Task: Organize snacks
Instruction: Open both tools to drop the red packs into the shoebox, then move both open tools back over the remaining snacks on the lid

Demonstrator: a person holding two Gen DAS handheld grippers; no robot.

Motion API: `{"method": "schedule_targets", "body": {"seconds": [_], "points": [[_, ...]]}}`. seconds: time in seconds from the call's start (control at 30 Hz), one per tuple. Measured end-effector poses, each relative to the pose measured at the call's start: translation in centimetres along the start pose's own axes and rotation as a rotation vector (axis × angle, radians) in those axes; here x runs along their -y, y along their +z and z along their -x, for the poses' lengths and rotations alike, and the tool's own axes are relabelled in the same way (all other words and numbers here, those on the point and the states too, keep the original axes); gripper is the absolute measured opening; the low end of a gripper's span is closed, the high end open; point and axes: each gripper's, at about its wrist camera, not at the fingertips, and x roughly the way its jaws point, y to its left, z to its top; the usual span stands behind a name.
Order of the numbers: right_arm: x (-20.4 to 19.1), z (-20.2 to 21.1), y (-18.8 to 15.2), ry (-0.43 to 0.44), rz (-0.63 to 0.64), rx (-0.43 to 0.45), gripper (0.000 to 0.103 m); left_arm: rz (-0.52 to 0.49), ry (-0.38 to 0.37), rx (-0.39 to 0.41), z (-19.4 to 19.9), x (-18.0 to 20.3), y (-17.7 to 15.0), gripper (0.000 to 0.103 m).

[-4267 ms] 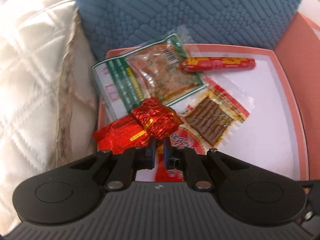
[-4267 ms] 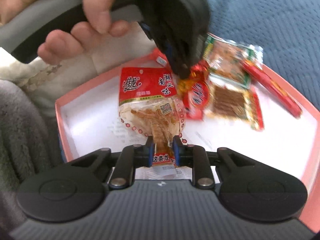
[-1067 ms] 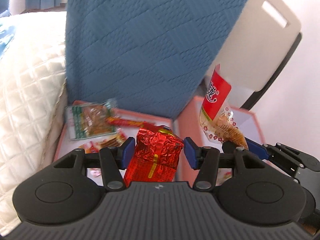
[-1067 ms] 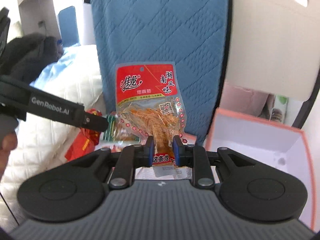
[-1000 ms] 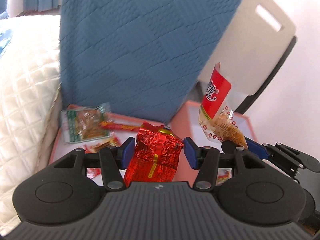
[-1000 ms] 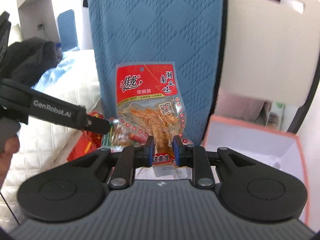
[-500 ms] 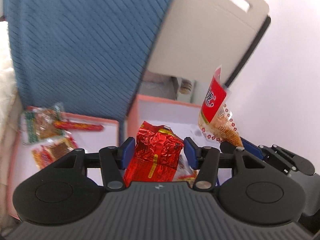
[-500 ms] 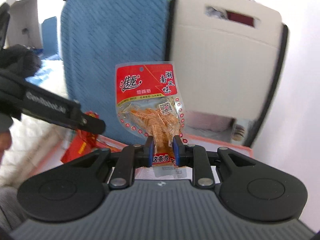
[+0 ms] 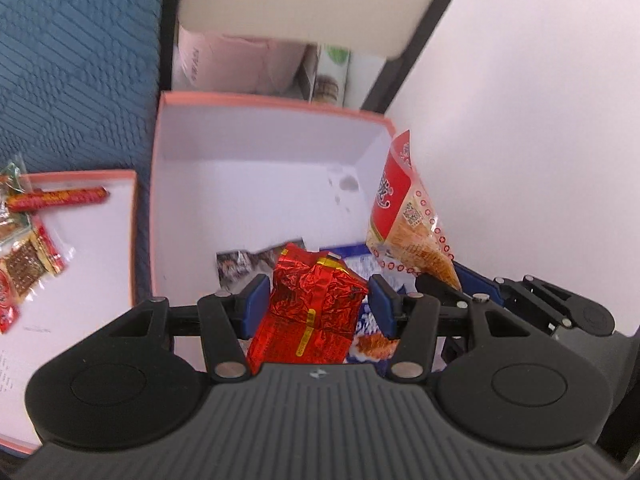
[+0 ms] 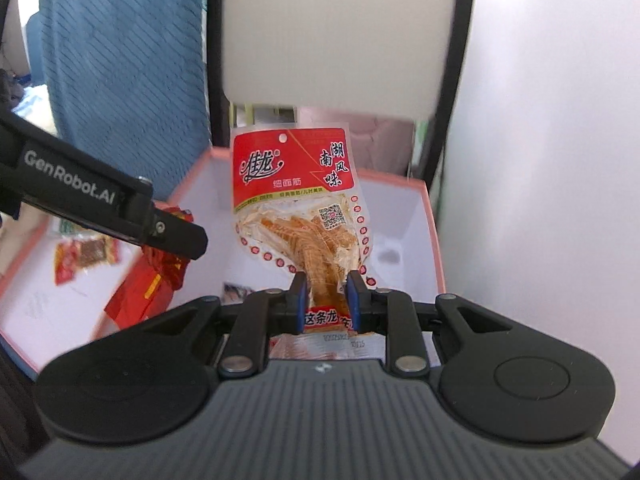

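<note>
- The left gripper [image 9: 316, 300] clamps a crinkled red foil packet [image 9: 310, 312] between its blue pads at lower centre of the left wrist view, held above the near end of a deep white box with a salmon-pink rim [image 9: 276, 100].
- The right gripper [image 10: 323, 300] pinches the bottom edge of a clear snack bag with a red header [image 10: 298, 212], which stands upright over the same box [image 10: 434, 240].
- In the left wrist view that bag [image 9: 404, 216] hangs at right of frame against a white wall [image 9: 540, 120], with the right gripper [image 9: 456, 278] under it.
- On the box floor, partly hidden behind the foil packet, lie a blue-and-white packet [image 9: 362, 270] and a dark printed wrapper [image 9: 240, 264].
- At left of frame a shallow pink-rimmed tray [image 9: 100, 174] holds a red sausage stick [image 9: 56, 198] and a flat packet of brown strips [image 9: 30, 264]; other wrappers there are cut off by the edge.
- A blue quilted cushion [image 9: 72, 60] fills the upper left; a cream panel with a black edge [image 9: 312, 0] stands behind the box, a pink roll [image 9: 240, 64] below it.
- The bag's header carries white Chinese characters and a QR code; its small print is too fine to read.
- "GenRobot.AI" is printed in white on the left gripper's black finger [image 10: 104, 204] crossing the left of the right wrist view, the red foil packet [image 10: 148, 280] below it.
</note>
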Motion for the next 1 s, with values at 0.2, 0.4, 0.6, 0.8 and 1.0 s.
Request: {"method": "schedule_targets", "body": {"seconds": [0.2, 0.4, 0.6, 0.8, 1.0], "points": [[0.7, -2.5, -1.7, 0.01, -0.041, -0.055, 0.026, 0.004, 0.011, -0.03, -1.5, -0.9, -0.8, 0.06], [0.4, -3.0, -2.2, 0.016, -0.064, -0.072, 0.029, -0.003, 0.007, -0.04, -1.3, -1.7, -0.3, 0.073], [0.9, -2.1, -1.4, 0.011, -0.091, -0.027, 0.06, -0.039, 0.006, 0.017, 1.1, -2.3, -1.0, 0.077], [0.6, 0.5, -1.2, 0.015, -0.131, 0.046, 0.06, -0.049, 0.01, 0.13, 5.2, -3.5, -2.6, 0.077], [-1.4, 3.6, -2.0, 0.06, -0.14, 0.127, 0.06, -0.073, 0.043, 0.271, 9.1, -4.2, -5.1, 0.077]]}}
